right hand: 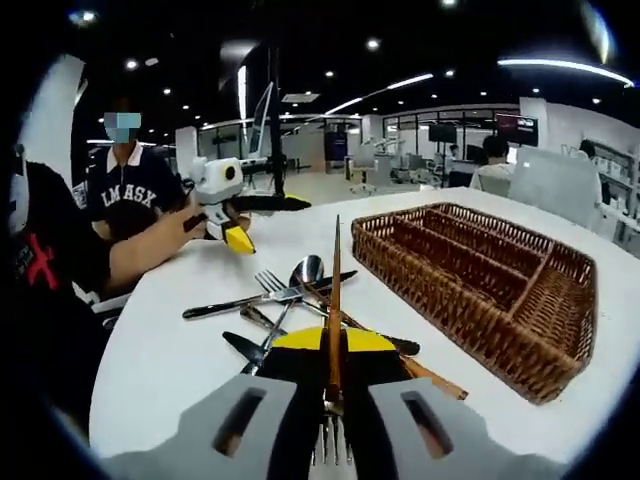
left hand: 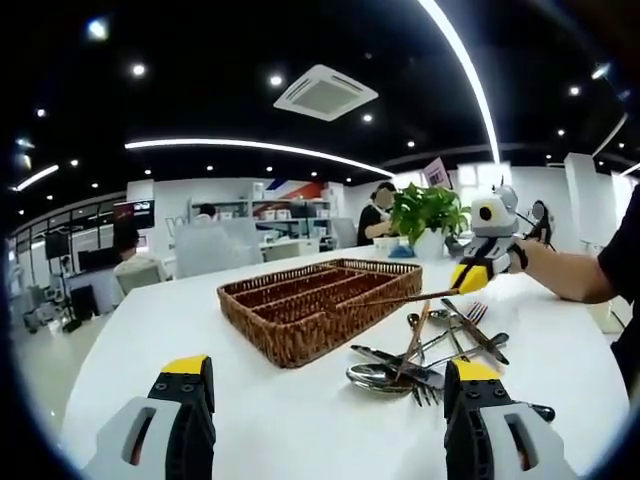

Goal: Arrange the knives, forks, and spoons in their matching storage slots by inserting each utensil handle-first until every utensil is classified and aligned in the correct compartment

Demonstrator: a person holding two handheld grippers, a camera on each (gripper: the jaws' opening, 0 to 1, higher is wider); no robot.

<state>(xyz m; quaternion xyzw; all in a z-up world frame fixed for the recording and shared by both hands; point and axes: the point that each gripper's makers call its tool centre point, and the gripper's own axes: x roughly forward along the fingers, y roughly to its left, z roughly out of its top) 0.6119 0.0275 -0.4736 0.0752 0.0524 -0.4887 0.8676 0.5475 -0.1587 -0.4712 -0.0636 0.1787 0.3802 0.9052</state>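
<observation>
A brown wicker tray (left hand: 318, 300) (right hand: 480, 275) with long compartments stands on the white table (left hand: 140, 340). Beside it lies a loose pile of metal and wooden-handled knives, forks and spoons (left hand: 425, 350) (right hand: 285, 300). My right gripper (right hand: 332, 345) (left hand: 468, 277) is shut on a wooden-handled fork (right hand: 334, 290) (left hand: 415, 296). The fork's tines sit at the jaws and its handle points toward the tray's near rim. My left gripper (left hand: 328, 378) (right hand: 262, 220) is open with nothing between its yellow-tipped jaws. It hovers low over the table, short of the tray.
A potted green plant (left hand: 428, 215) stands behind the tray at the table's far edge. A person in a dark shirt (right hand: 125, 195) is close on the left of the right gripper view. Desks and other people fill the office behind.
</observation>
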